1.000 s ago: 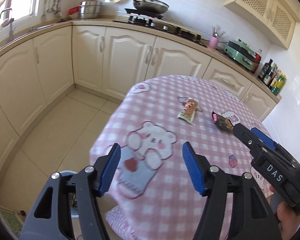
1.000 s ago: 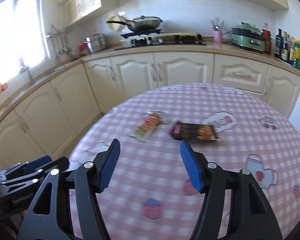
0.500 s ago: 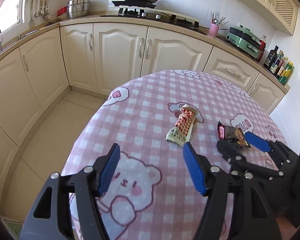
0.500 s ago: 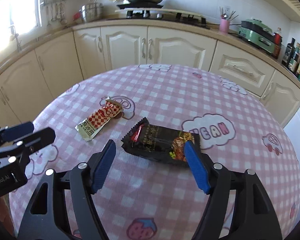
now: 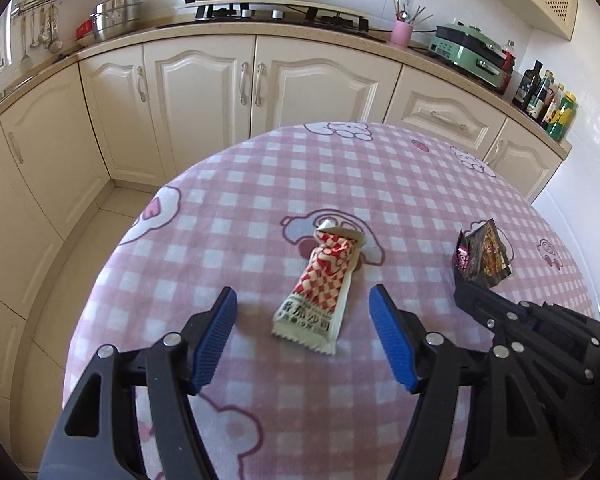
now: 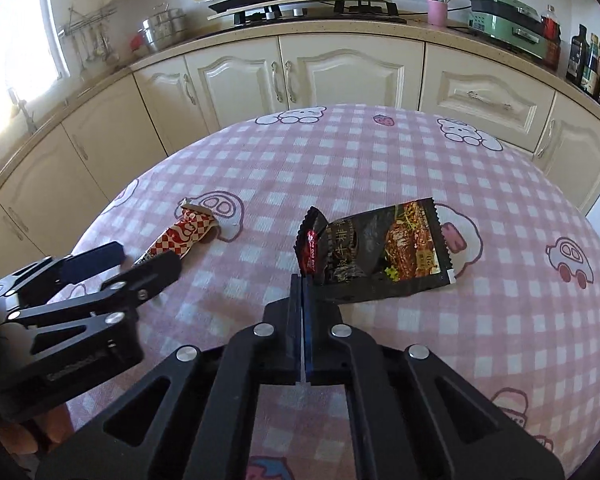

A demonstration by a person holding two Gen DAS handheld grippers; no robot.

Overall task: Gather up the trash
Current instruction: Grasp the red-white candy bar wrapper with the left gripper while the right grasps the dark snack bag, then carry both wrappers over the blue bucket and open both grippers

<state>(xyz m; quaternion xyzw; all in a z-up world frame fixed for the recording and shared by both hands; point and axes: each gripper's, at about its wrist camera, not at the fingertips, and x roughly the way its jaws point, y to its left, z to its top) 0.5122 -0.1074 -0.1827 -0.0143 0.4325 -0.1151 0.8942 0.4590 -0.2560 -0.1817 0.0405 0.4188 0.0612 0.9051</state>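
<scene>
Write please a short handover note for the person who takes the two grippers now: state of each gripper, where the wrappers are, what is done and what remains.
Right gripper: shut on the near edge of the black wrapper, which looks partly raised off the pink checked tablecloth.
Left gripper: open, fingers on either side of the red-and-white wrapper, which lies flat on the cloth, not gripped.
Done: black wrapper is pinched.
Left: close on the red-and-white wrapper, lift both, carry them to a bin. No bin shows in either view.

Checked wrapper [image 5: 321, 288] lies left of dark packet [image 6: 383, 252]; both on table [image 5: 260, 184].
</scene>
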